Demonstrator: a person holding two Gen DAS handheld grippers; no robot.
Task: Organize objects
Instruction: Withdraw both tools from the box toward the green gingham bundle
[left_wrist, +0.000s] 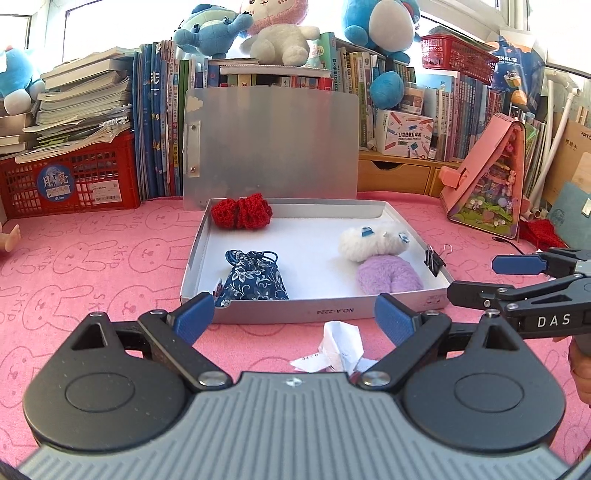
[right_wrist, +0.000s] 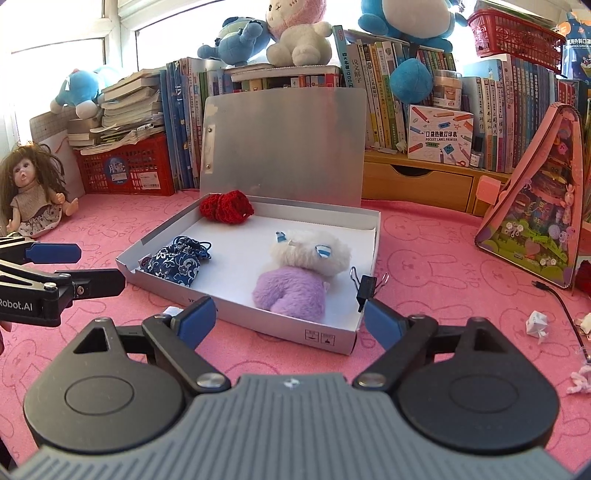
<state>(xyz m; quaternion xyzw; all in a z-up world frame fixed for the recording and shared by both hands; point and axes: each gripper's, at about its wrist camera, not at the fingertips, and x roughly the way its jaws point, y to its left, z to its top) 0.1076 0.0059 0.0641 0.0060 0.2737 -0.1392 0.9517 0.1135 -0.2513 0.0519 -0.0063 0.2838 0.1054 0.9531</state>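
Crumpled paper (left_wrist: 340, 345) seen on desk before box (left_wrist: 314, 314) front edge, part hidden behind left gripper (left_wrist: 295, 314). Both grippers spread wide, nothing held; right gripper (right_wrist: 290, 319) faces box corner w/ binder clip (right_wrist: 367, 286).

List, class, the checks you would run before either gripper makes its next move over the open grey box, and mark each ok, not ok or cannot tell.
1. Left gripper open and empty: ok.
2. Right gripper open and empty: ok.
3. Box lid upright, out of the way: ok.
4. Red knitted piece, blue floral pouch and white-and-purple plush all inside the grey box: ok.
5. Binder clip at the box's right wall, inside or clipped on: cannot tell.
6. Everything tidied: not ok, crumpled paper lies on the pink mat before the box.
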